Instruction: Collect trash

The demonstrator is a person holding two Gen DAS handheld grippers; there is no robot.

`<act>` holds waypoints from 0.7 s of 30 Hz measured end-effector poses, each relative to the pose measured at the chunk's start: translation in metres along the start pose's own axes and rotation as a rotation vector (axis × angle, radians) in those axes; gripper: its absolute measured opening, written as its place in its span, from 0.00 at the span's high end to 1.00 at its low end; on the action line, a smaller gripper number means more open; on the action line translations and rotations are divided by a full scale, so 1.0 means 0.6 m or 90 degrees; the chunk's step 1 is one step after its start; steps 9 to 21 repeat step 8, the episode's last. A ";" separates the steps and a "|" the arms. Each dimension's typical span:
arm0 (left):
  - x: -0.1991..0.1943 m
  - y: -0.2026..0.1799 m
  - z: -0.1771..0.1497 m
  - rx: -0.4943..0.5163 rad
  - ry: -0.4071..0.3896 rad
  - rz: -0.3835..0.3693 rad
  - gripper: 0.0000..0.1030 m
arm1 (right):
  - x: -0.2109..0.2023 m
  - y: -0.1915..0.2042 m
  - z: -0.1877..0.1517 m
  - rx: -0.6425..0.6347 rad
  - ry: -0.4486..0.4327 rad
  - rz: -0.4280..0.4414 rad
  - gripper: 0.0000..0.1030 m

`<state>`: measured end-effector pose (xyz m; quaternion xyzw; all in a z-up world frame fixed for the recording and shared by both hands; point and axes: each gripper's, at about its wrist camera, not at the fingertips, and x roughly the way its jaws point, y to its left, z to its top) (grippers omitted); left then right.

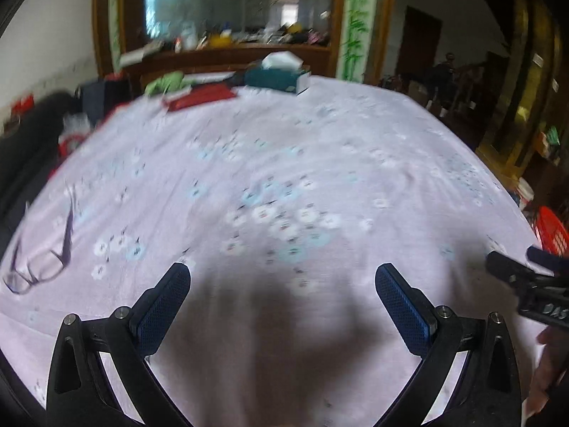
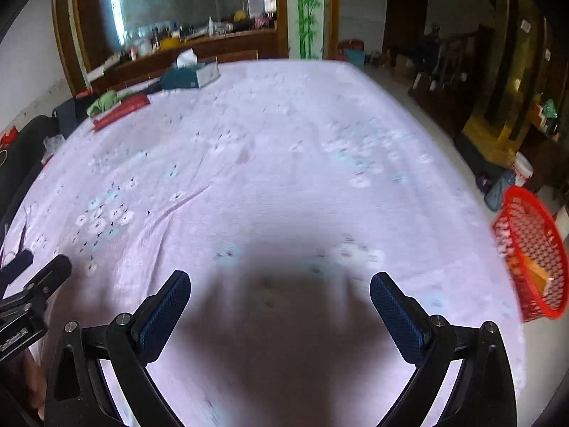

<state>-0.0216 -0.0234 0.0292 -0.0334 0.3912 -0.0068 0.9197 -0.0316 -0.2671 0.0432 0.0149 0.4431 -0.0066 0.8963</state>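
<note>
My left gripper (image 1: 282, 274) hangs open over the near part of a table under a pale lilac flowered cloth (image 1: 284, 163), with nothing between its blue pads. My right gripper (image 2: 280, 281) is open too, above the same cloth (image 2: 284, 142). A red mesh basket (image 2: 533, 259) stands off the table's right edge with a yellowish piece of trash (image 2: 538, 272) inside it; its rim (image 1: 551, 229) shows at the far right of the left wrist view. Each gripper's body appears at the side of the other's view. Both views are blurred.
A pair of glasses (image 1: 39, 267) lies near the left edge. At the far end sit a teal tissue box (image 1: 281, 74), a red flat pack (image 1: 199, 98) and a green cloth (image 1: 167, 82). A dark chair (image 2: 21, 163) stands on the left, wooden furniture beyond.
</note>
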 end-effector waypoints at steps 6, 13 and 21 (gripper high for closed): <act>0.039 0.048 0.017 -0.046 0.043 -0.021 0.00 | 0.071 0.032 0.022 0.005 0.064 -0.049 0.01; 0.044 0.047 0.024 -0.027 0.041 0.009 0.00 | 0.088 0.038 0.030 0.004 0.082 -0.063 0.01; 0.044 0.047 0.024 -0.027 0.041 0.009 0.00 | 0.088 0.038 0.030 0.004 0.082 -0.063 0.01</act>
